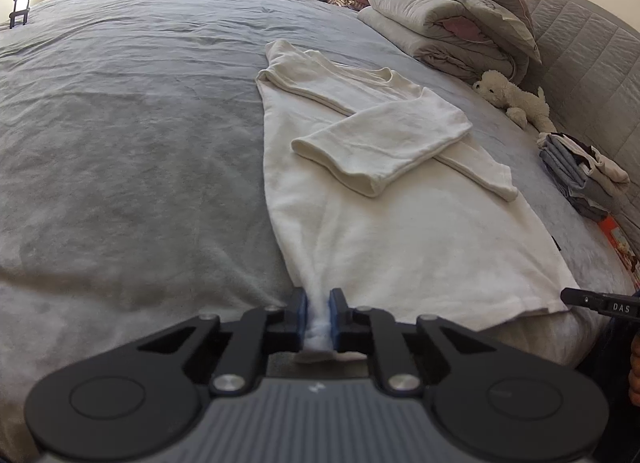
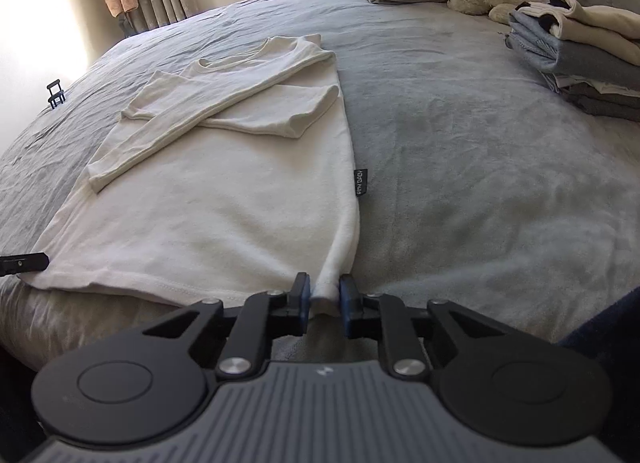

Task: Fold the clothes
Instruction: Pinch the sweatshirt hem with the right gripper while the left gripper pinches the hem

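Blue-padded fingers (image 1: 304, 315) of the left gripper (image 1: 319, 317) pinch a bunched corner of the shirt (image 1: 400, 239) hem at the near edge of the bed (image 1: 120, 135). Both jaws are nearly closed, with only the wad of cloth between them.

Cream-white and long-sleeved, the shirt lies flat on the grey bedspread with its collar away from the cameras and its hem along the near edge. Both sleeves are folded across the chest, one over the other. A small dark label (image 2: 360, 182) sticks out from its right side seam.

Over on the other hem corner, the right gripper (image 2: 325, 295) is clamped the same way, its jaws narrowly apart on a fold of cloth that rises between the pads. Both grippers sit low and level at the bed edge, pointing along the shirt towards the collar.

Near the headboard lie a folded quilt (image 1: 452, 23), a plush toy (image 1: 516, 99) and a stack of folded clothes (image 2: 584, 47), all well apart from the shirt.
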Available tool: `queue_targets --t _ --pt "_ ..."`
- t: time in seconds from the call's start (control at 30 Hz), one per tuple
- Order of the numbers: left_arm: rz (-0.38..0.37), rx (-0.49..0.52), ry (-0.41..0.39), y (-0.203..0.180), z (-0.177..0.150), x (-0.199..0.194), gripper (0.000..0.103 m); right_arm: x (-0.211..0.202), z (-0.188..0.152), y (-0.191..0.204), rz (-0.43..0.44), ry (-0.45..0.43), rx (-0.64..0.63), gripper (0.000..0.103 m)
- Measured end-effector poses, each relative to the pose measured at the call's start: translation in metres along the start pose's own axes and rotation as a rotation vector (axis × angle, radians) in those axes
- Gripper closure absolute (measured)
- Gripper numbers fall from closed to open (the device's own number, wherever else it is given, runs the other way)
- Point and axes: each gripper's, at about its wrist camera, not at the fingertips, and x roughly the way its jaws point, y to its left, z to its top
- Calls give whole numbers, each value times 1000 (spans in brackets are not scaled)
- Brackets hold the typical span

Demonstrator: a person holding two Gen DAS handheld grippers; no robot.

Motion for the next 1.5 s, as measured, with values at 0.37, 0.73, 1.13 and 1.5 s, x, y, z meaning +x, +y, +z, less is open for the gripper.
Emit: queue_targets --t 0.37,0.73,1.13,1.5 --pt "56 40 -33 -12 2 -4 96 -14 10 -11 38 -113 111 93" --pt "108 92 -33 -22 1 1 95 -5 12 -2 3 -105 61 91" --pt "102 79 -24 -20 1 0 94 -2 -1 2 -7 -45 40 71" --pt "114 61 -43 -19 1 -4 95 -8 6 1 -26 -131 65 94"
